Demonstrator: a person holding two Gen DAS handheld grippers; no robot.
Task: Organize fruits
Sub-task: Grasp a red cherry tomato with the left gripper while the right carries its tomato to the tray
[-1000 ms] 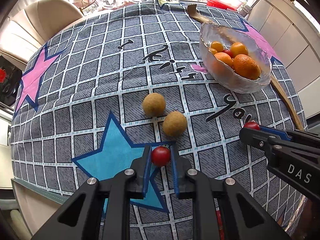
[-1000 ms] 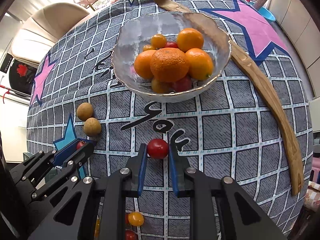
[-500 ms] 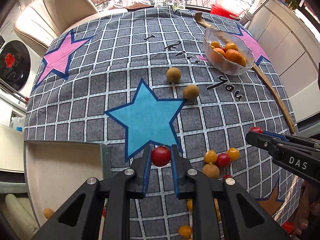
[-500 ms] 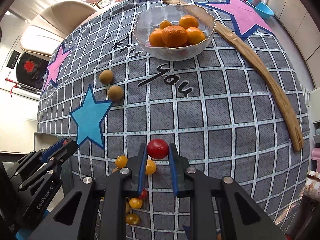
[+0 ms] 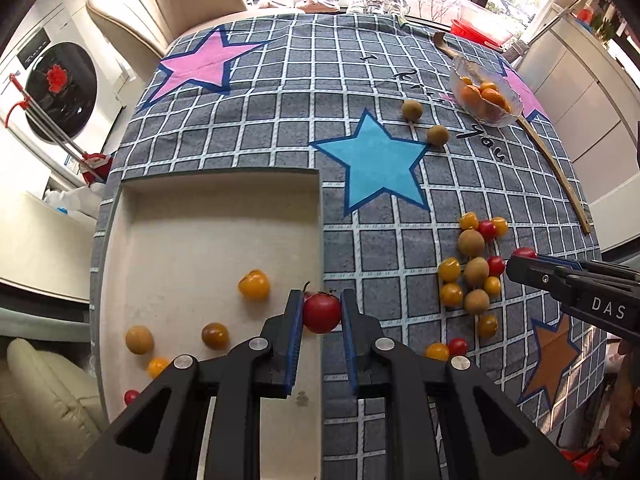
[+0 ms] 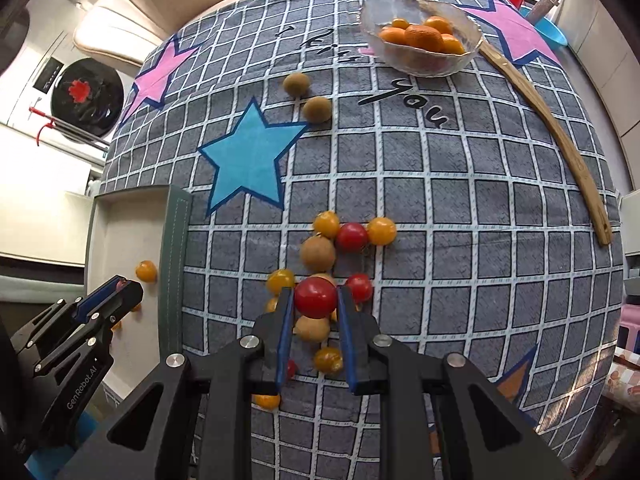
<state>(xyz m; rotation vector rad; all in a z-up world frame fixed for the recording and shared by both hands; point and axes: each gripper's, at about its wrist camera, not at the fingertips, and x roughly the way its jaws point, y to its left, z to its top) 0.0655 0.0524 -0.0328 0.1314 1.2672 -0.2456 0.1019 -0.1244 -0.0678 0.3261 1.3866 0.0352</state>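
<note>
- My left hand-held gripper [image 5: 321, 312] is clenched on a red cherry tomato [image 5: 321, 313], pinched btwn the blue pads, pointing steeply down over the right edge of the cream tray [image 5: 192, 220].
- My right hand-held gripper [image 6: 315, 300] is clenched on a 2nd red tomato [image 6: 315, 297], held above the loose fruit pile [image 6: 320, 254] on the desk.
- The tray sits on the near-left part of the desk; in it I see a yellow tomato [image 5: 253, 284], a darker one [image 5: 215, 335], a brown round fruit [image 5: 139, 339] & a couple more small ones near the near edge.
- The pile is a mix of yellow & red tomatoes w/ brown round fruits, touching each other, to the right of the tray.
- 2 brown fruits [image 6: 317, 109] lie just beside each other past the blue star [image 6: 250, 160] on the grid cloth [image 6: 440, 200].
- Glass bowl [image 6: 420, 62] at the far right holds oranges [image 6: 424, 38] & small fruit; a long wooden stick [image 6: 560, 136] lies next to it, running toward the desk's right edge.
- Left view: the right gripper's tip w/ its tomato shows at the right edge.
</note>
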